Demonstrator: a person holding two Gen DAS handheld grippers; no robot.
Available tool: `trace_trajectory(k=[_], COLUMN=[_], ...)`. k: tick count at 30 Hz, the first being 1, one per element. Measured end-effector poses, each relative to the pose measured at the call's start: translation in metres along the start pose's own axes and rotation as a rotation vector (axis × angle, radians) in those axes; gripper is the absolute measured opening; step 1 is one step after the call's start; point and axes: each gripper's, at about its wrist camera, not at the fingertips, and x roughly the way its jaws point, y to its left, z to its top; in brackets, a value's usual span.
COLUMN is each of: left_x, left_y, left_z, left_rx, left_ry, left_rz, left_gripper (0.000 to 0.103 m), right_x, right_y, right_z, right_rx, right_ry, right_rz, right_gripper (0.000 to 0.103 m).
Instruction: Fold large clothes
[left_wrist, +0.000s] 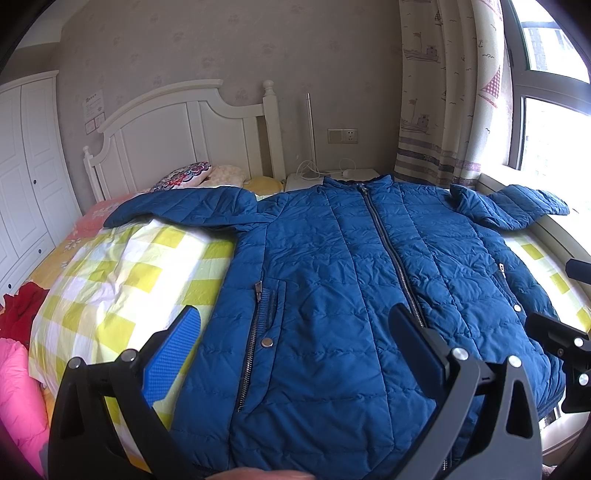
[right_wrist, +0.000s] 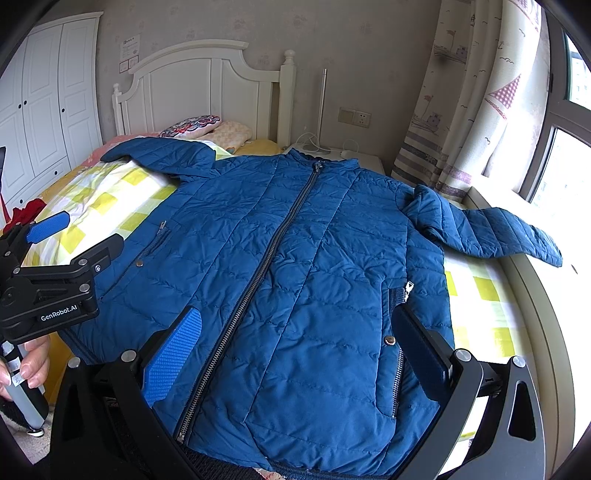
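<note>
A blue quilted jacket (left_wrist: 332, 280) (right_wrist: 295, 258) lies flat and zipped on the bed, front up, collar toward the headboard. Its left sleeve (left_wrist: 184, 208) stretches out over the checked quilt; its right sleeve (right_wrist: 491, 232) reaches onto the window sill. My left gripper (left_wrist: 295, 332) hovers open above the hem on the jacket's left half, nothing between its fingers. My right gripper (right_wrist: 299, 336) hangs open over the hem on the right half, also empty. The left gripper (right_wrist: 74, 236) shows at the left edge of the right wrist view, held by a hand (right_wrist: 33, 362).
The yellow-checked quilt (left_wrist: 122, 273) covers the bed. Pillows (left_wrist: 184, 175) lie by the white headboard (left_wrist: 177, 133). A red garment (left_wrist: 18, 314) and a pink one (left_wrist: 18, 387) sit at the left. A nightstand (left_wrist: 332, 177), curtain (left_wrist: 450, 92) and window sill (right_wrist: 535, 295) stand to the right.
</note>
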Motion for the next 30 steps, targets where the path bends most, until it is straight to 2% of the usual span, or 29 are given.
trace_trajectory(k=[19, 30], left_x=[0.002, 0.012], left_y=[0.005, 0.000], left_z=[-0.006, -0.007], left_rx=[-0.003, 0.003], left_ry=[0.009, 0.050], left_rz=[0.002, 0.006], left_gripper=[0.101, 0.101], right_x=[0.002, 0.012], right_y=[-0.001, -0.008], right_z=[-0.001, -0.006], right_rx=[0.004, 0.028], right_ry=[0.008, 0.032], right_rz=[0.002, 0.009], right_gripper=[0.098, 0.098])
